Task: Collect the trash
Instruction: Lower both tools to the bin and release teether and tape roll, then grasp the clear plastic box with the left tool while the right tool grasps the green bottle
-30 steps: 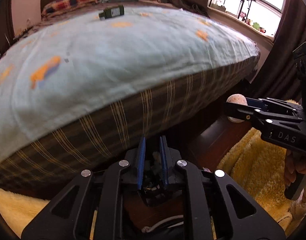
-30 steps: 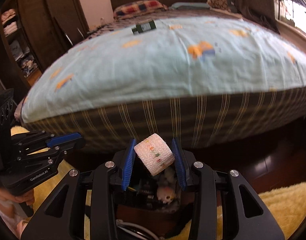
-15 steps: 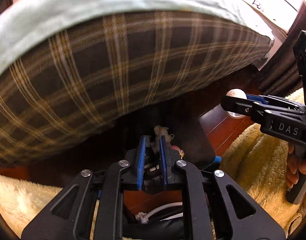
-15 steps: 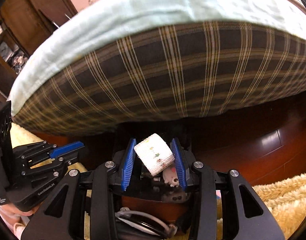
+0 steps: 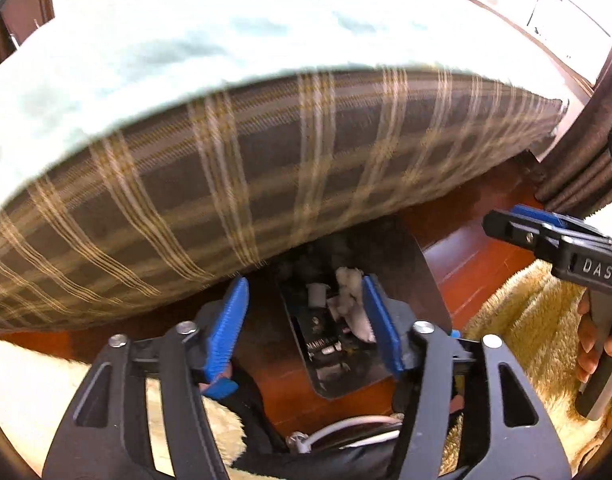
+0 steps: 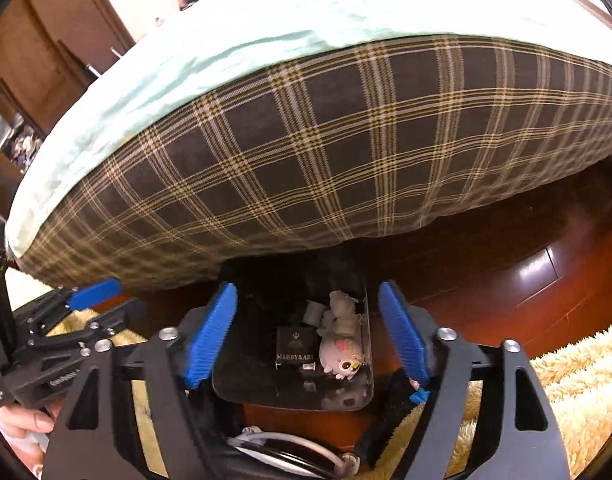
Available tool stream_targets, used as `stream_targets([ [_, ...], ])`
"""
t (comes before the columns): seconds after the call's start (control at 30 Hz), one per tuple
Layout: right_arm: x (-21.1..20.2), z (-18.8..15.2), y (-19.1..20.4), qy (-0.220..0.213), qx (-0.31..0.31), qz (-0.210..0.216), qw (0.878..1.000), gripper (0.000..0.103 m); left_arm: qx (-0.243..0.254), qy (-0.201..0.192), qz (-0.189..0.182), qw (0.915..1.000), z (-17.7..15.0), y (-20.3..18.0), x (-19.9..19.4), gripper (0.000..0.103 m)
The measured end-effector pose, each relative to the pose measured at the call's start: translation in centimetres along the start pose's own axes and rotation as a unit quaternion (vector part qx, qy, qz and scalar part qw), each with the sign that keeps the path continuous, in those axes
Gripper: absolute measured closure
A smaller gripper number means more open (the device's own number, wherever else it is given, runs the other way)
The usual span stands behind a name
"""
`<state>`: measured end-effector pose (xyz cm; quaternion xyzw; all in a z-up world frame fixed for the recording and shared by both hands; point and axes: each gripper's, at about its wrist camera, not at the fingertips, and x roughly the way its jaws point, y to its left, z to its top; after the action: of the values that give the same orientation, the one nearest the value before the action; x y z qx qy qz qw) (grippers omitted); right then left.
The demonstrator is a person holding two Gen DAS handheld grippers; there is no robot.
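Both my claws are spread wide and hold nothing: my right claw (image 6: 308,330) hangs over the dark bin (image 6: 242,376) at the foot of the bed (image 6: 346,152), my left claw (image 5: 304,322) beside it. Inside the bin lie a small black box (image 6: 295,347) and a soft pale toy (image 6: 340,354). I judge both light; I'd pinch the box across its stiff sides.

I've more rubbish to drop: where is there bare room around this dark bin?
Bare glossy red-brown wooden floor lies right of the dark bin, between plaid bed side and yellow shaggy rug. The bin's right half is crowded.
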<state>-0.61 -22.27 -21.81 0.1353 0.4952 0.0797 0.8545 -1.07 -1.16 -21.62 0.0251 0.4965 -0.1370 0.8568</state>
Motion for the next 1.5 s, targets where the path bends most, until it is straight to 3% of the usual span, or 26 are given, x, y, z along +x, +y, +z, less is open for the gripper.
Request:
stream_targets([
  [0.07, -0.3, 0.3, -0.3, -0.005, 0.001, -0.004, 1.0, 0.017, -0.003, -0.012, 0.007, 0.9999, 0.6, 0.5, -0.8, 0.036],
  [0.3, -2.5, 1.9, 0.0, -0.015, 0.006, 0.003, 1.0, 0.016, -0.023, -0.044, 0.014, 0.9987, 3.2, 2.5, -4.2, 0.024],
  [0.57, -8.4, 7.1, 2.2, -0.096, -0.042, -0.02, 0.994, 0.01, -0.012, -0.098, 0.025, 0.9948, 6.8, 2.8, -8.0, 0.017],
  [0.7, -9.6, 9.9, 2.9, -0.114, -0.063, -0.025, 0.991, 0.01, -0.007, -0.11, 0.02, 0.9937, 9.3, 3.0, -9.0, 0.017],
  [0.8, -9.9, 12.7, 3.0, -0.113, -0.063, -0.004, 0.992, 0.01, 0.001, -0.119, 0.021, 0.9927, 11.2, 3.1, -9.3, 0.014],
  [1.03, -9.1, 18.3, 4.5, -0.143, -0.091, -0.015, 0.985, 0.01, 0.024, -0.151, 0.044, 0.9872, 16.5, 3.6, -9.5, 0.013],
  [1.17, -7.1, 22.0, 5.0, -0.143, -0.099, -0.021, 0.985, 0.01, 0.011, -0.156, 0.048, 0.9866, 19.5, 4.6, -8.1, 0.013],
  [1.37, -2.6, 27.5, 6.4, -0.126, -0.094, -0.006, 0.988, 0.01, -0.021, -0.13, 0.044, 0.9904, 23.4, 7.1, -4.1, 0.013],
  [1.5, 0.5, 29.9, 9.3, -0.118, -0.127, -0.016, 0.985, 0.01, -0.04, -0.102, 0.045, 0.993, 25.3, 8.5, -1.5, 0.013],
])
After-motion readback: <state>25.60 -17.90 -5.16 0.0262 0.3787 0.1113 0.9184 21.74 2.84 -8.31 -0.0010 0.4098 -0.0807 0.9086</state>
